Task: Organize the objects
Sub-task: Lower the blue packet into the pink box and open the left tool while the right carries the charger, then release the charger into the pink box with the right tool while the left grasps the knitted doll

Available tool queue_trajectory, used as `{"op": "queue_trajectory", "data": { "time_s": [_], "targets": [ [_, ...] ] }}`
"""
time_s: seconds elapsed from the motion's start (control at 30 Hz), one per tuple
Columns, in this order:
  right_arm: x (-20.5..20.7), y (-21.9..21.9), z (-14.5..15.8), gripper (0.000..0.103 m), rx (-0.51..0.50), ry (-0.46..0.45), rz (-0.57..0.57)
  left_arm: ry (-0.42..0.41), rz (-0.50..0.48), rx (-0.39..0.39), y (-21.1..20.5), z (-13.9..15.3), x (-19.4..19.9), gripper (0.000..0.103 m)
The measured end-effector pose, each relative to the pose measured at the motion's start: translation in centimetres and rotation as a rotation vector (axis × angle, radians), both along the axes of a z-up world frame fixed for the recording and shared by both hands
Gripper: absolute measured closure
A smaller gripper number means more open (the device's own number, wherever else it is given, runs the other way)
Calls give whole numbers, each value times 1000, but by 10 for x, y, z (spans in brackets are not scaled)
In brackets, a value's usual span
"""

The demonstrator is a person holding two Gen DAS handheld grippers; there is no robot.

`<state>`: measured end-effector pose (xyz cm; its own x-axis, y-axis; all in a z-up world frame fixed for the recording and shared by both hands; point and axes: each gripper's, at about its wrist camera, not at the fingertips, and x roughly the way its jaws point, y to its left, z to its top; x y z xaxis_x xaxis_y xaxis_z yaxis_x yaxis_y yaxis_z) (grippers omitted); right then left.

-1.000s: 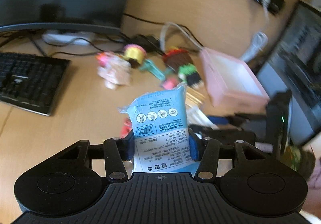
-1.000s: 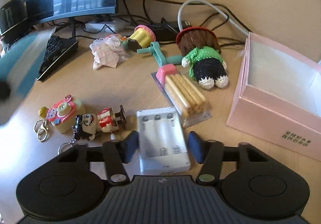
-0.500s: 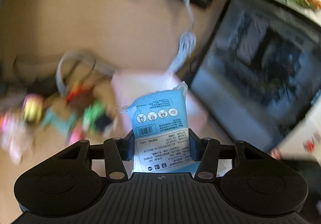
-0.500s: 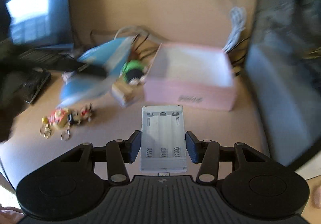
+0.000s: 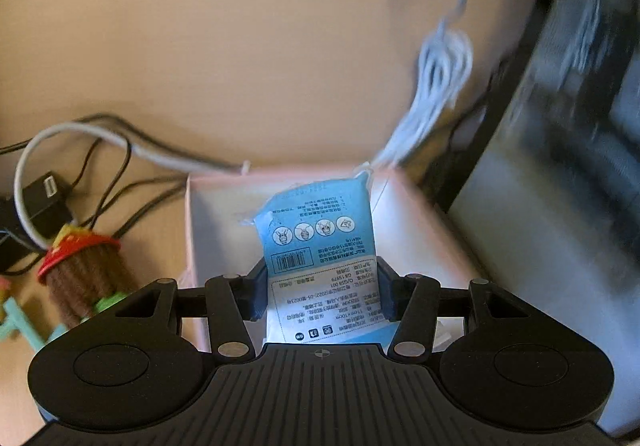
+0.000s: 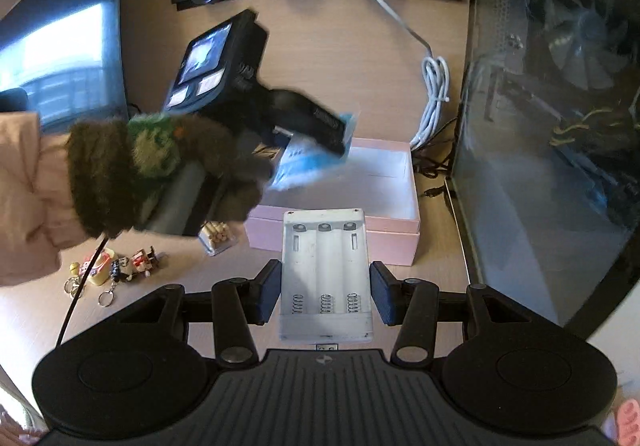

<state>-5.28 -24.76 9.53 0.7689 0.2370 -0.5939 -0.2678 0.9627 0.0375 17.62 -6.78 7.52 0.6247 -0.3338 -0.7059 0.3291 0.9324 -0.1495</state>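
Note:
My left gripper [image 5: 322, 292] is shut on a blue tissue packet [image 5: 320, 242] and holds it over the open pink box [image 5: 192, 230]. In the right wrist view the left gripper [image 6: 320, 126] hangs over the pink box [image 6: 332, 242] with the blue packet [image 6: 308, 162] in it. My right gripper [image 6: 325, 292] is shut on a white battery holder [image 6: 325, 270], held above the desk just in front of the box.
A knitted doll [image 5: 86, 278] and teal toy [image 5: 24, 326] lie left of the box. Keychain figures [image 6: 116, 266] and a stick pack [image 6: 216, 238] lie on the desk. A glass PC case [image 6: 552, 126] stands right. White cable [image 6: 434, 98] hangs behind.
My left gripper swung right with the packet, from over the desk to over the pink box. My right gripper lifted the battery holder off the desk and pulled back.

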Motion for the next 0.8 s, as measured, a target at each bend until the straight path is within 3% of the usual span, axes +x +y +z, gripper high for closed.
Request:
{"op": "queue_trajectory", "data": {
  "time_s": [0.1, 0.17, 0.23, 0.47, 0.6, 0.8],
  "targets": [
    [23, -6, -12, 56, 27, 53, 5, -7, -63, 127, -7, -12, -6, 47],
    [31, -3, -16, 56, 16, 41, 18, 19, -83, 134, -8, -19, -8, 47],
    [40, 0, -19, 56, 28, 49, 28, 27, -51, 90, 0, -22, -14, 48],
    [52, 2, -23, 56, 5, 29, 18, -155, 147, -158, 44, 23, -46, 50],
    [69, 2, -16, 55, 14, 7, -23, -127, 178, -272, 69, 38, -79, 50],
    [134, 18, 9, 52, 26, -112, -128, -64, 137, -135, 93, 13, -154, 50]
  ]
}}
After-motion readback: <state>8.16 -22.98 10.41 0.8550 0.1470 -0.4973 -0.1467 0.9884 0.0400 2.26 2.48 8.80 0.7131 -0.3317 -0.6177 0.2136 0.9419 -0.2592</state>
